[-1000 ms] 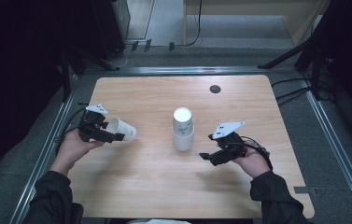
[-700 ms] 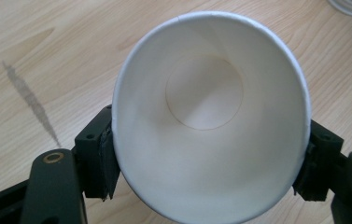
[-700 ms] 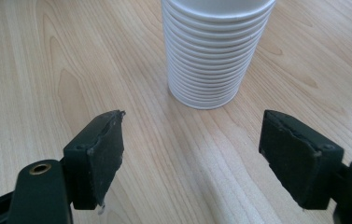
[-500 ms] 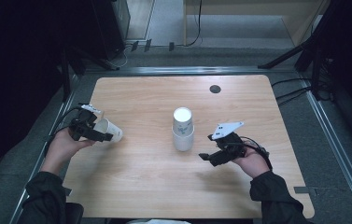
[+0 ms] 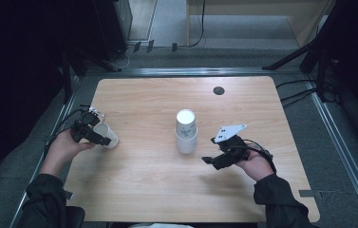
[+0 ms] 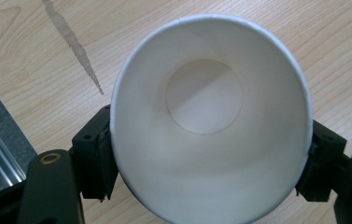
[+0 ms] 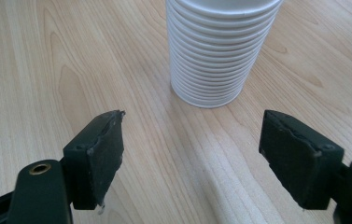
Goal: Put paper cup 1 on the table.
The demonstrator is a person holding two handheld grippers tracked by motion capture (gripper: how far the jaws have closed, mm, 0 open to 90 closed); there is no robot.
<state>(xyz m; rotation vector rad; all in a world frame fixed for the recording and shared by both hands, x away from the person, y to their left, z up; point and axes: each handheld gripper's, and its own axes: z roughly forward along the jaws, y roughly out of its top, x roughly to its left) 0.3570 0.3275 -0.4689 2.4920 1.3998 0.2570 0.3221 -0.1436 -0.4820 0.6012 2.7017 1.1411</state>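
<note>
Left tongs (image 5: pixel 101 139) with pinched paper cup (image 5: pixel 106 137) now nearer table edge; right tongs (image 5: pixel 210 151) spread beside cup stack (image 5: pixel 186 131).

The stack of paper cups (image 5: pixel 186 131) stands alone at the centre of the worktop (image 5: pixel 243 109). Bare wood lies all around it, wide at the top and bottom of the frame. A small dark grommet (image 5: pixel 219 90) lies flush at upper right.

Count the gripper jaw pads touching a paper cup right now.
2. Both belong to the left gripper, pressing opposite sides of the single paper cup. The right gripper is open, its pads short of the cup stack and touching nothing.
</note>
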